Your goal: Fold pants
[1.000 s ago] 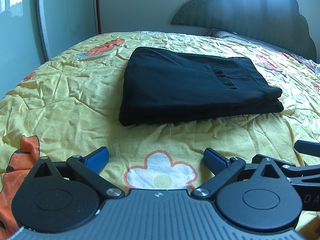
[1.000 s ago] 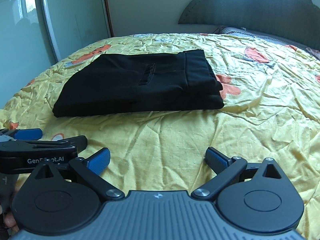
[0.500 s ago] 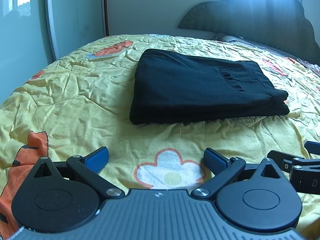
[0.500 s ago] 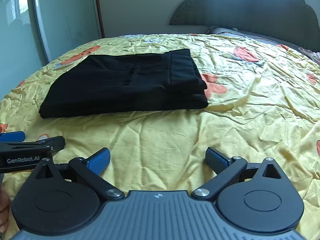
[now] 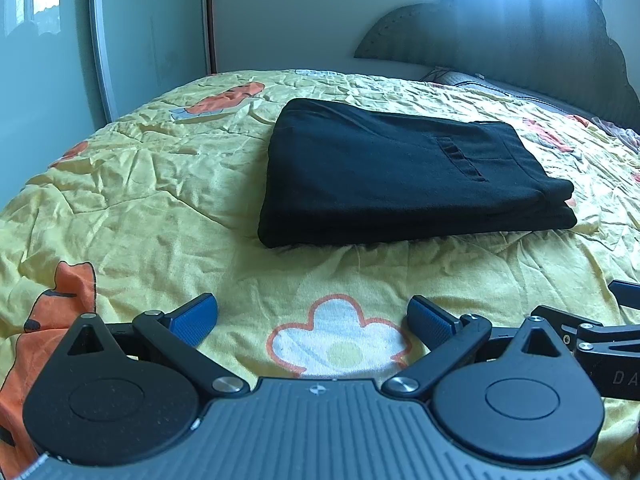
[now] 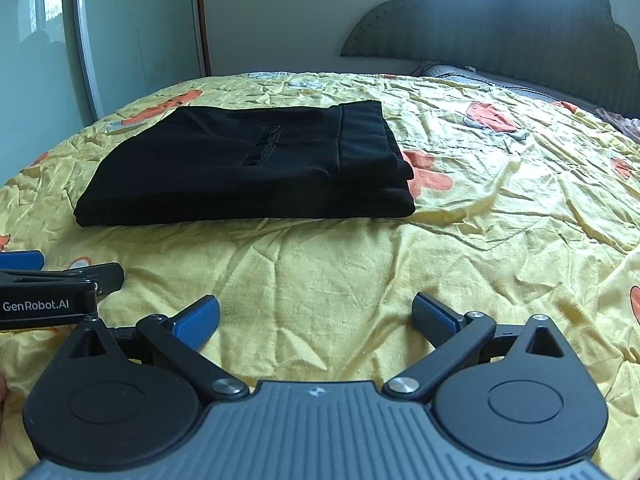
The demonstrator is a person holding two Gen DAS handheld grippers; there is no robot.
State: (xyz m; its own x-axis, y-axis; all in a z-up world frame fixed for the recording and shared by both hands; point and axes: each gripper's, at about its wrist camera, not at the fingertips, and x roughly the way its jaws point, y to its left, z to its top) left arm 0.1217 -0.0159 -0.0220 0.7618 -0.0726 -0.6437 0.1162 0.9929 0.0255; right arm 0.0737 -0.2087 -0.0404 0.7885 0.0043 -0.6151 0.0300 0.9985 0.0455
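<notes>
Black pants (image 5: pixel 396 172) lie folded into a flat rectangle on the yellow bedspread (image 5: pixel 160 184), waistband end to the right. They also show in the right wrist view (image 6: pixel 248 168). My left gripper (image 5: pixel 313 316) is open and empty, low over the bedspread, well short of the pants. My right gripper (image 6: pixel 316 316) is open and empty, also short of the pants. Each gripper shows at the edge of the other's view, the right one (image 5: pixel 600 332) and the left one (image 6: pixel 48 292).
The bedspread (image 6: pixel 500 220) is wrinkled, with orange and white flower prints. A dark padded headboard (image 5: pixel 520 52) and a pillow (image 6: pixel 480 78) stand at the back right. A glass wardrobe door (image 6: pixel 132 32) and wall lie beyond the bed's left edge.
Both grippers have drawn back and tilted up a little; the pants sit farther off and more wall shows. The pants have not moved. Both jaws stay open.
</notes>
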